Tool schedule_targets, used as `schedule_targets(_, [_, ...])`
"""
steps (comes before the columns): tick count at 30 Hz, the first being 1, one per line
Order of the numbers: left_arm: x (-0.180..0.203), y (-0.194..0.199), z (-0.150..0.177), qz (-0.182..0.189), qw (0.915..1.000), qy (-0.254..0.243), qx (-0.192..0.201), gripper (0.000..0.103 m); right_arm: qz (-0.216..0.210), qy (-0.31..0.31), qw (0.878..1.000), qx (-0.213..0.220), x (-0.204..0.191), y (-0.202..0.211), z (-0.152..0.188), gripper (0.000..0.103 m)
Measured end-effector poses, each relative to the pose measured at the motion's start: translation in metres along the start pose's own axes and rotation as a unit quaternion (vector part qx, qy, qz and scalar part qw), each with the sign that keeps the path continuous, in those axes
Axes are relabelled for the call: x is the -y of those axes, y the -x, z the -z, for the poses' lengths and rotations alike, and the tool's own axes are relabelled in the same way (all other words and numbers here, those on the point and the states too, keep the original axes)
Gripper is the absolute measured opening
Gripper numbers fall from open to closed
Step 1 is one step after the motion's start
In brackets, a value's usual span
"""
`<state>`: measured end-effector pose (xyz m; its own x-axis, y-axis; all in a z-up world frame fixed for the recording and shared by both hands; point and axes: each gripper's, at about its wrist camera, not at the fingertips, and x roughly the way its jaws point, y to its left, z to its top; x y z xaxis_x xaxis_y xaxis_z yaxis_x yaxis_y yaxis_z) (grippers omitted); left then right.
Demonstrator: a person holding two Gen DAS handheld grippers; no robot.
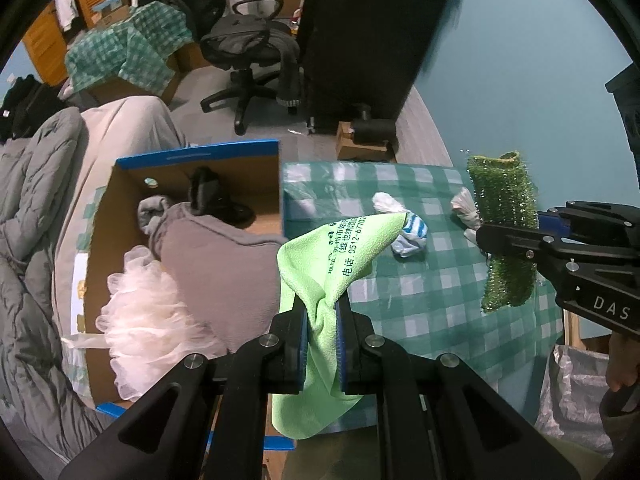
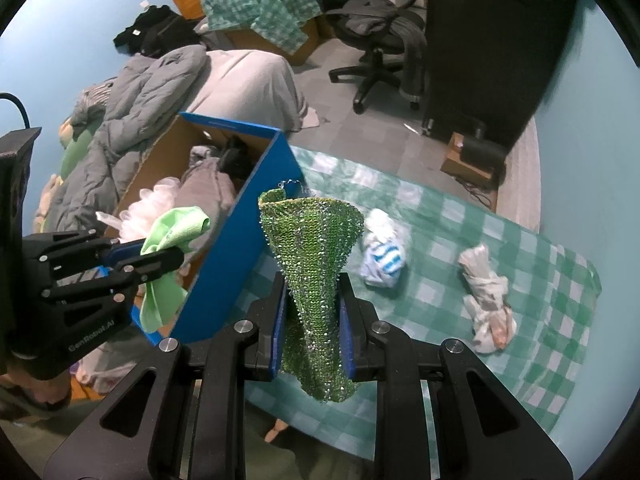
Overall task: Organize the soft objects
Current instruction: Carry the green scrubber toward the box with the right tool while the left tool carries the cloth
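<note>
The left gripper (image 1: pixel 322 316) is clamped on a lime cloth (image 1: pixel 340 256) beside the box (image 1: pixel 200 152); the right gripper (image 2: pixel 312 300) pinches a sparkly scrubber (image 2: pixel 316 256) above the table (image 2: pixel 500 280). Both look mid-carry: next, move each over the box and release.

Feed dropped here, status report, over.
Left gripper shut on light green cloth. Right gripper shut on sparkly green scrubber. Blue box open, nothing blocking.

Green cloth (image 1: pixel 340 256): "0512-6770"; right gripper (image 1: pixel 496 236): "DAS"; left gripper (image 2: pixel 176 256): "GenRobot.AI"
</note>
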<state>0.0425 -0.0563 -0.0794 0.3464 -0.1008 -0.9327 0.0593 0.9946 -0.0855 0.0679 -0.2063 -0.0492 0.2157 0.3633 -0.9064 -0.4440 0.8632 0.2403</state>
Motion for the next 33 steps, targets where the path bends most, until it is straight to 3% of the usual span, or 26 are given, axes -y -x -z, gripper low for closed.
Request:
schedule_targets(23, [-0.090, 0.017, -0.004, -0.019, 0.9978, 0.062, 0.018, 0.011, -0.039, 0.045, 0.998, -0.006, -0.071, -0.038, -0.052, 0.023])
schedule_targets(33, [-0.134, -0.002, -0.013, -0.022, 0.9961, 0.085, 0.013, 0.011, -0.051, 0.060, 0.997, -0.019, -0.106, -0.067, -0.078, 0.023])
